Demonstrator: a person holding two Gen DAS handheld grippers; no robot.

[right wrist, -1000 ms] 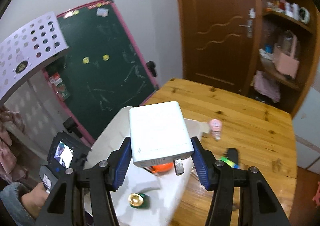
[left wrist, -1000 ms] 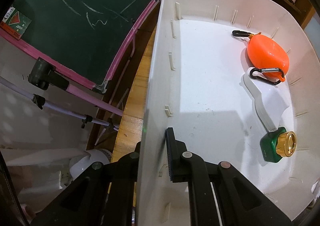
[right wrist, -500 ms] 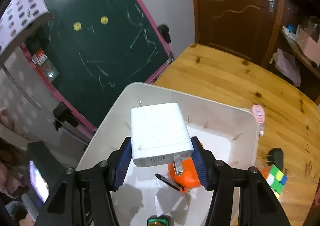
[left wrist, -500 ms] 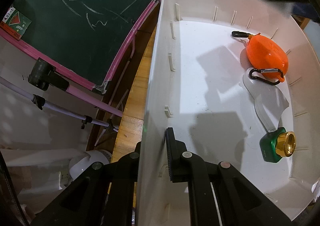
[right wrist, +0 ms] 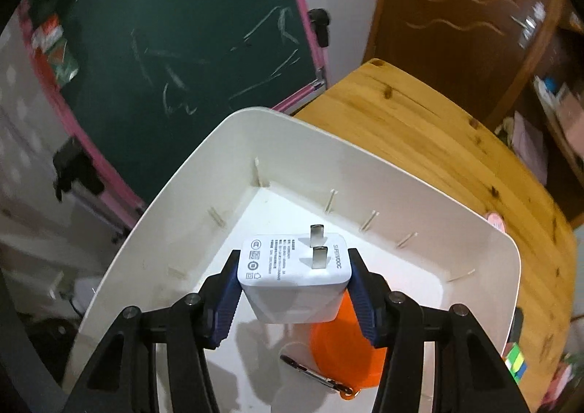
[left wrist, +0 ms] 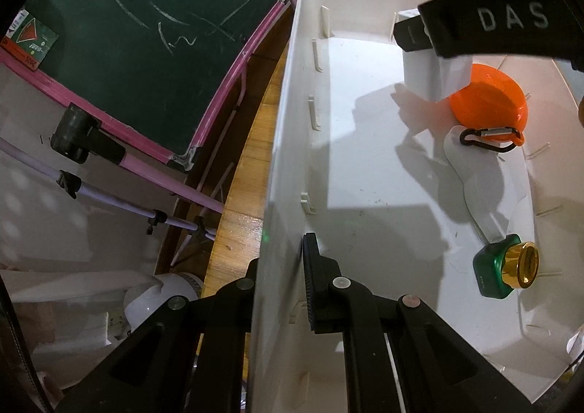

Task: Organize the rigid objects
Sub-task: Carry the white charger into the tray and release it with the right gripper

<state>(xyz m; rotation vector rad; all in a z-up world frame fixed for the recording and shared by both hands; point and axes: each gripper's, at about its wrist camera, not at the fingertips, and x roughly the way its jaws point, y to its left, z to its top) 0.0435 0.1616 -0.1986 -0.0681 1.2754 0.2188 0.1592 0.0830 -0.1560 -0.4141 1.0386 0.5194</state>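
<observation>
My right gripper (right wrist: 295, 287) holds a white plug charger (right wrist: 292, 267) with its prongs facing the camera. Its blue pads press the charger's sides and its jaws are closing on it. The charger hangs low inside a white bin (right wrist: 255, 113), just above an orange case (right wrist: 343, 351). In the left wrist view the same charger (left wrist: 430, 77) sits at the bin's far end beside the orange case (left wrist: 489, 99). My left gripper (left wrist: 281, 256) is shut on the bin's left wall (left wrist: 292, 121), one finger inside and one outside. A green and gold object (left wrist: 503, 267) lies near the right wall.
A black carabiner (left wrist: 489, 137) hangs off the orange case, and a flat white piece (left wrist: 478, 186) lies on the bin floor. A green chalkboard (right wrist: 182, 29) with a pink frame stands beyond the bin. On the wooden table (right wrist: 438, 142) lies a colour cube (right wrist: 514, 365).
My right gripper has come down over the bin and into it with the charger, which has tipped so its prongs now face the camera. The left gripper and bin have stayed still.
</observation>
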